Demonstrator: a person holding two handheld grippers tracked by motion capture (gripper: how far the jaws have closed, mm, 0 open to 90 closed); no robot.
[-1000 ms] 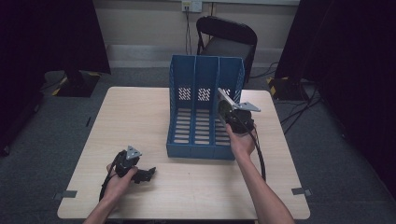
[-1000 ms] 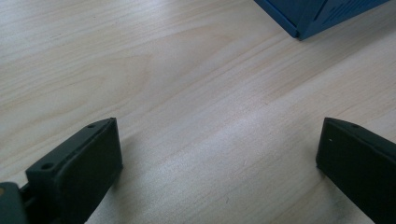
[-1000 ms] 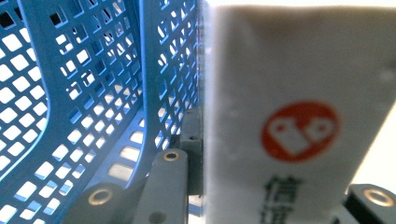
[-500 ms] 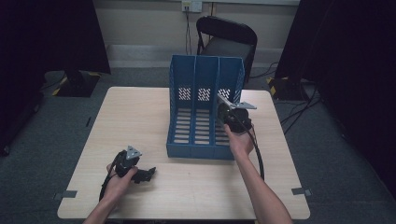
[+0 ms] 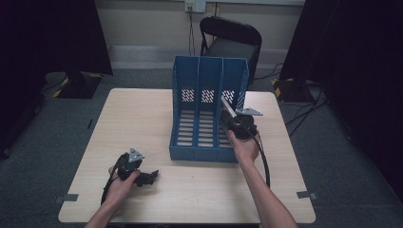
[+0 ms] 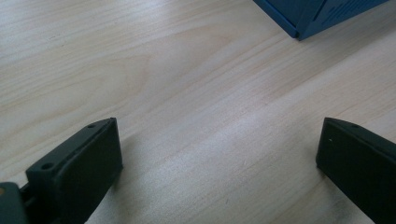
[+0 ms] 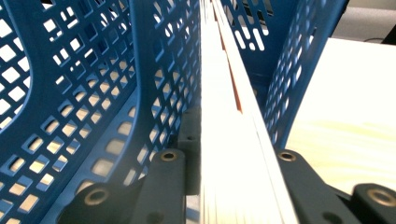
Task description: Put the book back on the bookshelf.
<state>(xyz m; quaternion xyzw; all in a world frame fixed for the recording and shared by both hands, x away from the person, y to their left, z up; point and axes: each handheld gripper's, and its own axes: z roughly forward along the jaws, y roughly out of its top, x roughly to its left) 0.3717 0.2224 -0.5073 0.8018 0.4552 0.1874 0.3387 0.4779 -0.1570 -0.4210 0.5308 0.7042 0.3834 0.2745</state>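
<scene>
Up close, right gripper fingers pinch a book inside the blue rack.

The right gripper has perhaps edged its book slightly deeper into the blue file rack's right-hand compartment.

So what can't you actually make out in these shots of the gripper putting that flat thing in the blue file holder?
- Held flat thing: right gripper view sees it edge-on and blurred; book or paper stack, cannot tell.
- Its far end: high view, hidden behind the blue file holder wall.
- Right gripper: high view, its tips are too small to read.
- Left gripper: left gripper view, jaws cut off by the bottom edge.
- Chair: high view, legs hidden behind the holder.
</scene>
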